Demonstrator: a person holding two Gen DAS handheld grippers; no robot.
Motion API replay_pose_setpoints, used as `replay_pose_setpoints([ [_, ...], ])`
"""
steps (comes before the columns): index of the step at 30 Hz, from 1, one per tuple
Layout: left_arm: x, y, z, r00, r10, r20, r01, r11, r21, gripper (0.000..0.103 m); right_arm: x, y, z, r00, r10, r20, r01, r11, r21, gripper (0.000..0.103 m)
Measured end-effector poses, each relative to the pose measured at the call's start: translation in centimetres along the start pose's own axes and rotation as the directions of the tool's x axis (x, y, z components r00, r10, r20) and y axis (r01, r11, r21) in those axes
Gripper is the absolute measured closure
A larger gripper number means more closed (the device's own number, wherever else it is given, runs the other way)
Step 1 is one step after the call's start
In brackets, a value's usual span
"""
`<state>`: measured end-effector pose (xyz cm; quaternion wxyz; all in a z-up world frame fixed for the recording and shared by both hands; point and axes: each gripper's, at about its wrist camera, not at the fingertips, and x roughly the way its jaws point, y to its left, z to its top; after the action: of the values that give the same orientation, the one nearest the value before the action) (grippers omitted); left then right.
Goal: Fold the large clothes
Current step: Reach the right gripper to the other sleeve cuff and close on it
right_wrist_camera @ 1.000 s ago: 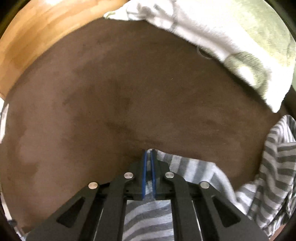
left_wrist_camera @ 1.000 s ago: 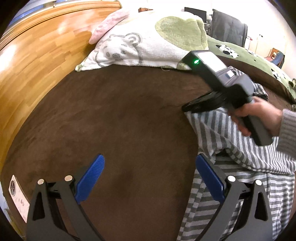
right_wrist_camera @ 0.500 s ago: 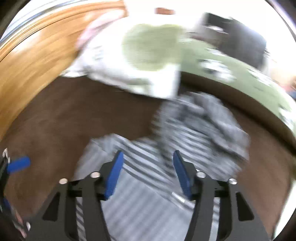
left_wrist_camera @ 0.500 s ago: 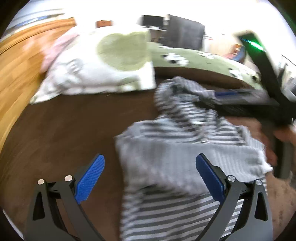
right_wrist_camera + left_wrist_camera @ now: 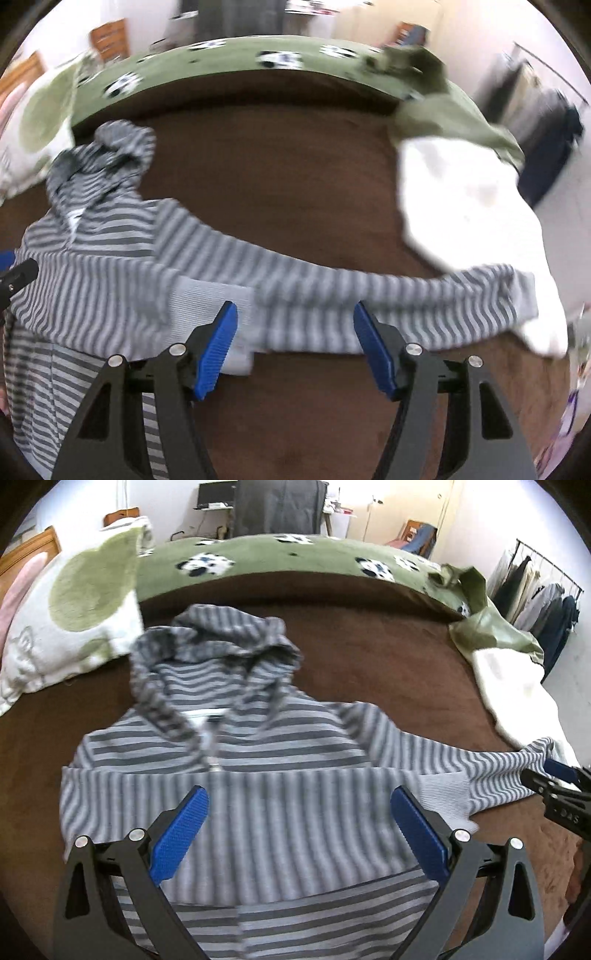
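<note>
The left tool [image 5: 299, 827] hangs over the body of a grey striped hoodie [image 5: 236, 760] with its two blue pads spread wide apart; nothing is between them, and whether they touch the cloth cannot be told. The hoodie lies flat on the brown bed [image 5: 369, 657], front up, with its hood [image 5: 218, 635] pointing away toward a white and green pillow [image 5: 70, 613] at the far left. One sleeve is folded across the chest, and its pale ribbed cuff [image 5: 443, 797] lies just past the left tool's right pad.

The right tool [image 5: 295, 343] is also wide open and holds nothing. It hovers over the other sleeve [image 5: 369, 295], which stretches out sideways from the hoodie's shoulder toward the right edge of the bed; its far end lies on a white blanket [image 5: 461, 206]. In the right wrist view the folded sleeve's cuff sits just beside the right tool's left pad, but the picture is blurred and contact cannot be judged. In the left wrist view the right tool shows at the far right, near the end of the stretched sleeve.

A green blanket with panda prints [image 5: 295, 557] runs along the far side of the bed, and a rack of hanging clothes [image 5: 539, 602] stands beyond at the right.
</note>
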<state>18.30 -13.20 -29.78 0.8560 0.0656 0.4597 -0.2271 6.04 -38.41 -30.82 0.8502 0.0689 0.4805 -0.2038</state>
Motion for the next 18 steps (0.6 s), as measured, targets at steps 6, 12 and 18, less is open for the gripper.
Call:
replay_pose_setpoints([
  [6, 1.1, -4.7, 1.3, 0.999, 0.008, -0.031, -0.008, 1.000, 0.018, 0.006, -1.9, -7.2, 0.5, 0.998, -0.042, 0.049, 0.038, 0.995, 0.092, 0.023],
  [12, 3.9, -9.5, 2.5, 0.998, 0.017, -0.056, -0.013, 0.998, 0.061, 0.006, -2.7, -17.1, 0.8, 0.989, -0.137, 0.047, 0.127, 0.977, 0.168, 0.019],
  [18, 7.7, -12.4, 2.4, 0.995, 0.028, -0.094, -0.021, 0.997, 0.074, 0.006, -1.1, -25.4, -0.3, 0.978, -0.206, 0.015, 0.198, 0.953, 0.229, 0.017],
])
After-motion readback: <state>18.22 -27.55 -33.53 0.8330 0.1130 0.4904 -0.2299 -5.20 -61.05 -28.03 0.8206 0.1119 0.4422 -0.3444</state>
